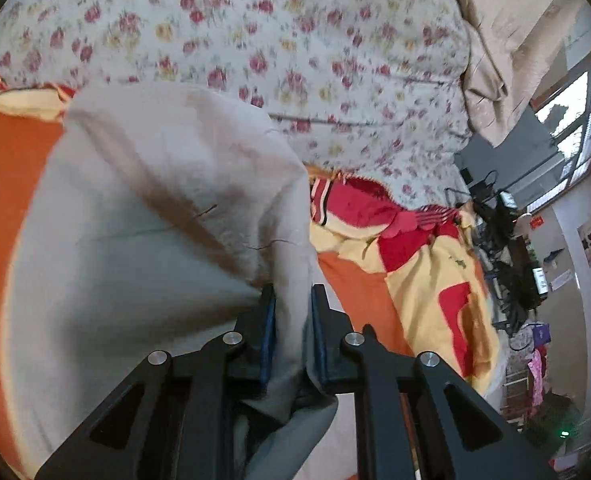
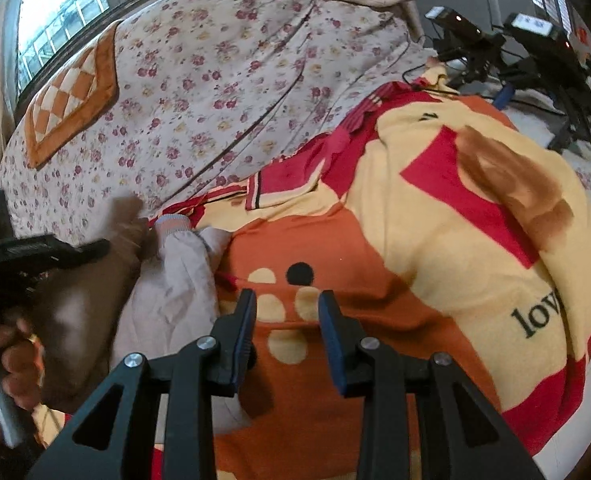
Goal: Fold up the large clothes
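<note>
Both grippers are mine. Left gripper (image 1: 291, 292) is pinched tight on a fold of the big pale gray garment (image 1: 135, 208), and the cloth bunches up between its fingers. That garment lies on the orange, yellow and red blanket (image 1: 423, 280), on top of the flowery bedspread (image 1: 275, 40). Right gripper (image 2: 287, 300) has its fingers spread apart with nothing in them, above the blanket's orange part. Beside it, to the left, I see the garment's sleeve with a striped cuff (image 2: 171, 224).
</note>
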`<state>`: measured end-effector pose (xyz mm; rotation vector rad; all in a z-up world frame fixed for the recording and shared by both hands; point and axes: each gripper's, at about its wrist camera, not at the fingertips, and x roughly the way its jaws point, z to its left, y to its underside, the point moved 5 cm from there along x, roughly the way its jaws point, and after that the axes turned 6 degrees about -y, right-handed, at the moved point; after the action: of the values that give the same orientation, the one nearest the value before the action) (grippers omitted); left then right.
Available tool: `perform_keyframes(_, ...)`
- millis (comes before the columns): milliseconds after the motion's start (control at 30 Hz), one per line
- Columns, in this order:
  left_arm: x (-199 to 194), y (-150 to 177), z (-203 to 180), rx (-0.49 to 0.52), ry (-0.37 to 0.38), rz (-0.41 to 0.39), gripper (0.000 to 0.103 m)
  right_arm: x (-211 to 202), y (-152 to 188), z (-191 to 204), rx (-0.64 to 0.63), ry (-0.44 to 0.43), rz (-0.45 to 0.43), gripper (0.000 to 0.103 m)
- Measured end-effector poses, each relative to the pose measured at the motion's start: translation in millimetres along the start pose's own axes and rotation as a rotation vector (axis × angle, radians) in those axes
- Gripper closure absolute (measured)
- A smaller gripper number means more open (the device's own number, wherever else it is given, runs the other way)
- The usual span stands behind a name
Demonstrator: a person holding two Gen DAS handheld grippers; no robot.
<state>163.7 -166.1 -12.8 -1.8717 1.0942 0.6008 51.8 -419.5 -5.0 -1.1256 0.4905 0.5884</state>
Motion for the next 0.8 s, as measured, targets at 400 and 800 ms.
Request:
perform_keyframes(400,-34.2,-1.2,-29.1,0.03,0.189,-0.023,0.07,2.3,-5.5,-0.1,0.006,0.003,-0.012,0.07)
perform_keyframes(800,-106.7,20.2,68.5,0.247,-0.143,-0.162,0.07,-23.1,5.0,79.3,-0.2,-0.264,-0.122,0.07)
